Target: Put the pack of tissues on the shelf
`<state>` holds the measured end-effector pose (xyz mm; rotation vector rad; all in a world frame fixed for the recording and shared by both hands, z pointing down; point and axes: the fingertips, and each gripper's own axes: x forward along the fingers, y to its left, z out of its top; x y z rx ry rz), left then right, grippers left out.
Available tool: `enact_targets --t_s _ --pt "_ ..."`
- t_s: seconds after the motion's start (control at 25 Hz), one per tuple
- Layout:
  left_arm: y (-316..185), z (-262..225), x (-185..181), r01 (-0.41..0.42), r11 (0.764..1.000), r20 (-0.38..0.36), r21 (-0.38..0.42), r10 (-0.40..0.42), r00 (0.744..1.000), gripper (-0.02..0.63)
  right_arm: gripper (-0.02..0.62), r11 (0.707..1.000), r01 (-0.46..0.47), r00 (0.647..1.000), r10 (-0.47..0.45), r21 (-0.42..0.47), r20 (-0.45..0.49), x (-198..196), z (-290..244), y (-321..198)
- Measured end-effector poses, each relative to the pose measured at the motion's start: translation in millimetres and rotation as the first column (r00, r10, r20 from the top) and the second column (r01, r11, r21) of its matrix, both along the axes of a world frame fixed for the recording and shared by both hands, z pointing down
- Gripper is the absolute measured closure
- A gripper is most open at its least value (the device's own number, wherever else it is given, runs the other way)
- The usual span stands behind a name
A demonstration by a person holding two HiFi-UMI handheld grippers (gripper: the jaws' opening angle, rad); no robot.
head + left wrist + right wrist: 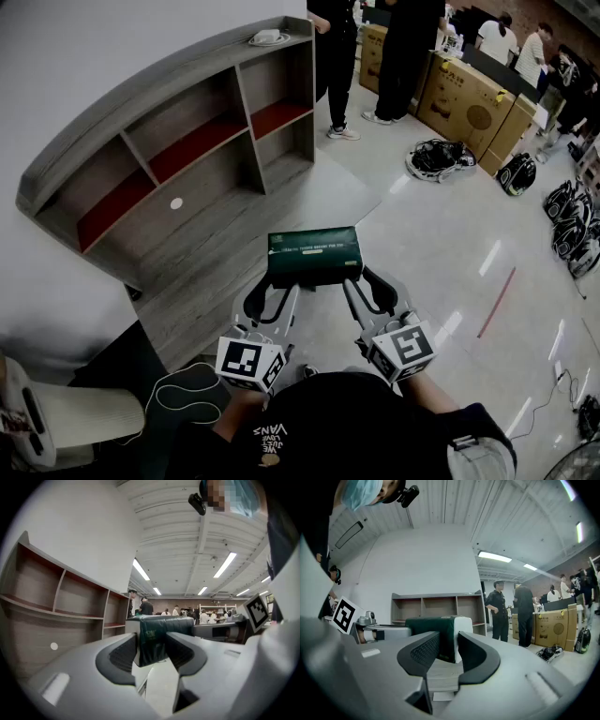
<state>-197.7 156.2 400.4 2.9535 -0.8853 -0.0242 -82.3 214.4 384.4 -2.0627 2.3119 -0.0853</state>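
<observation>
A white wall (103, 47) and a glossy pale floor (441, 253) fill most of the head view. Against the wall stands the shelf (187, 159), grey wood with a row of open compartments whose bottoms are red, above one broad lower board. Cardboard boxes (469, 98) stand in a row well beyond it, with people (337, 56) standing beside them and dark bags (439, 157) lying on the floor nearby.

The left tongs (272, 289) and right tongs (361, 281) reach forward side by side, each with a marker cube at its back. Between them they carry the pack (314, 253), a dark green box with a pale end, lying level in the air. It is in front of the shelf's lower board and rests on no board.

In the left gripper view the left tongs (152, 644) pinch one end of the pack (159, 637), pads spread wide round it. In the right gripper view the right tongs (443, 648) pinch the other end (436, 634) in the same way.

A small white object (269, 37) sits on the shelf's top, and a white dot (176, 202) shows on the lower board.
</observation>
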Motion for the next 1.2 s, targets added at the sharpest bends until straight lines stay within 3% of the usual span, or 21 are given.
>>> enact_targets --t_s 0.48,0.84,1.2 --pt "-8.1 3.6 9.5 0.000 1.000 0.001 0.006 0.000 1.000 0.394 0.471 1.000 0.016 1.000 -0.017 0.011 0.022 10.5 5.1 -8.1" --pt "-54.6 -7.6 75.8 0.047 0.999 0.004 -0.002 -0.047 0.999 0.394 0.471 0.997 0.078 0.997 -0.078 -0.019 0.029 76.7 -7.5 -59.8" --pt "-88.7 -5.5 127.8 0.126 0.992 -0.003 -0.004 -0.126 0.992 0.396 0.471 0.988 0.153 0.988 -0.153 0.007 0.029 133.6 -8.8 -103.5"
